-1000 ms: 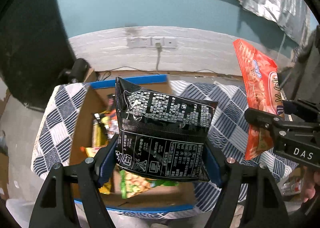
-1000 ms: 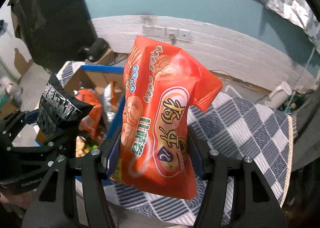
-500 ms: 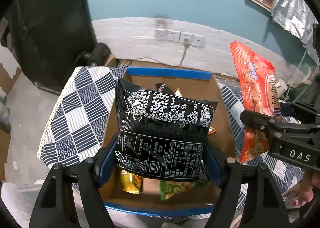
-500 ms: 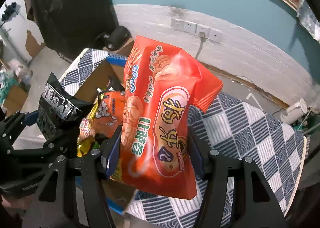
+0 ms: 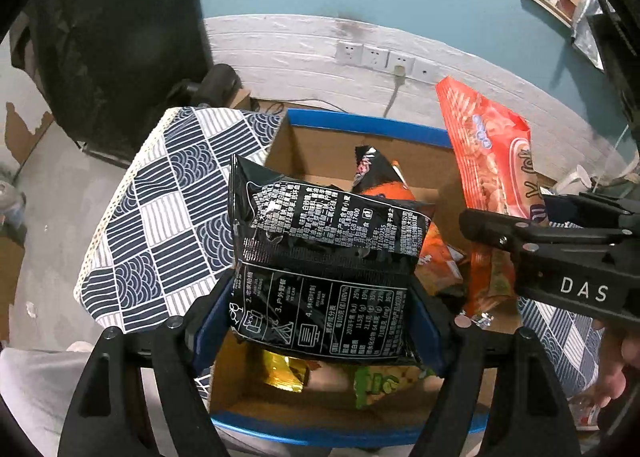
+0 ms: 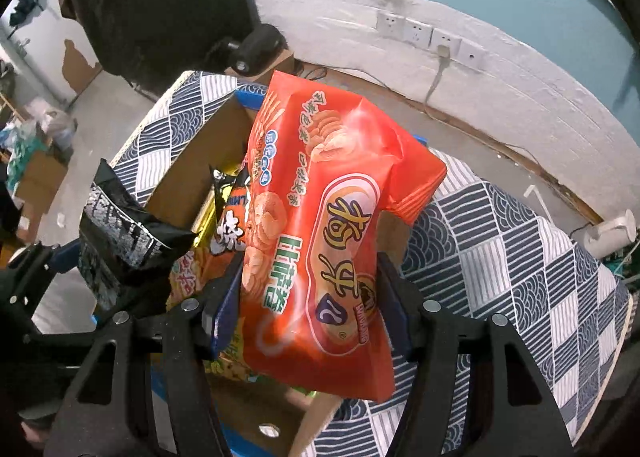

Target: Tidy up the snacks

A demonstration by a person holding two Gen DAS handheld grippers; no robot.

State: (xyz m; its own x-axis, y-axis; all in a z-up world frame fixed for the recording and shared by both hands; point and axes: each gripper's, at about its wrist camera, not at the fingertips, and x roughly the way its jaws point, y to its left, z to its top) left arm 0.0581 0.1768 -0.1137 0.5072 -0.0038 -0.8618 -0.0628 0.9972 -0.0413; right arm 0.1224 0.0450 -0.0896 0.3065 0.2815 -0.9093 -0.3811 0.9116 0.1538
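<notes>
My left gripper (image 5: 320, 321) is shut on a black snack bag (image 5: 324, 265) with white print and holds it above an open cardboard box (image 5: 360, 155) with a blue rim. My right gripper (image 6: 310, 321) is shut on a large orange-red chip bag (image 6: 328, 253) and holds it over the box's right side. The orange bag (image 5: 492, 177) and right gripper also show at the right of the left wrist view. The black bag (image 6: 120, 241) shows at the left of the right wrist view. The box holds several snack bags: orange (image 5: 436, 257), green (image 5: 380, 383), yellow (image 5: 284, 373).
The box sits on a table with a blue-and-white patterned cloth (image 5: 168, 217), which extends right of the box (image 6: 520, 257). Behind are a white wall base with power sockets (image 5: 380, 59), a teal wall and a dark cabinet (image 5: 120, 37). Grey floor lies to the left.
Both grippers have moved left with their bags and now hang over the box. The grips have not changed.
</notes>
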